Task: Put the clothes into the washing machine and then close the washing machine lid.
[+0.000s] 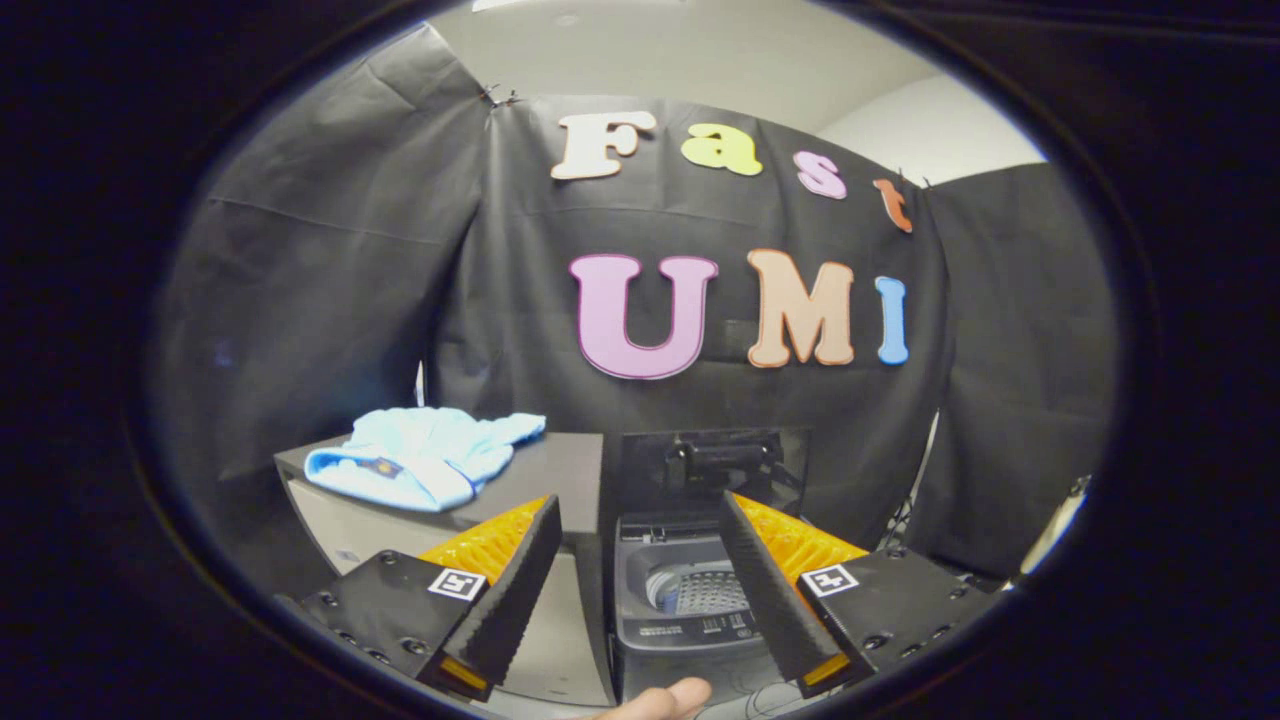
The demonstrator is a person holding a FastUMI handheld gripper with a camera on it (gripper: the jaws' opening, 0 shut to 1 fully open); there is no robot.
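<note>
My gripper (635, 590) hangs with fingers spread wide, nothing between them. A fingertip (668, 697) shows just below. Just ahead, seen between the fingers: the small washing machine (680, 610), lid (712, 462) raised upright, drum exposed. Beyond my left finger, on the grey counter (560, 470), the light-blue clothes (425, 458) lie crumpled. I judge them soft, light and floppy; best pinched at a raised fold near the middle, since trailing ends may snag the rim.
</note>
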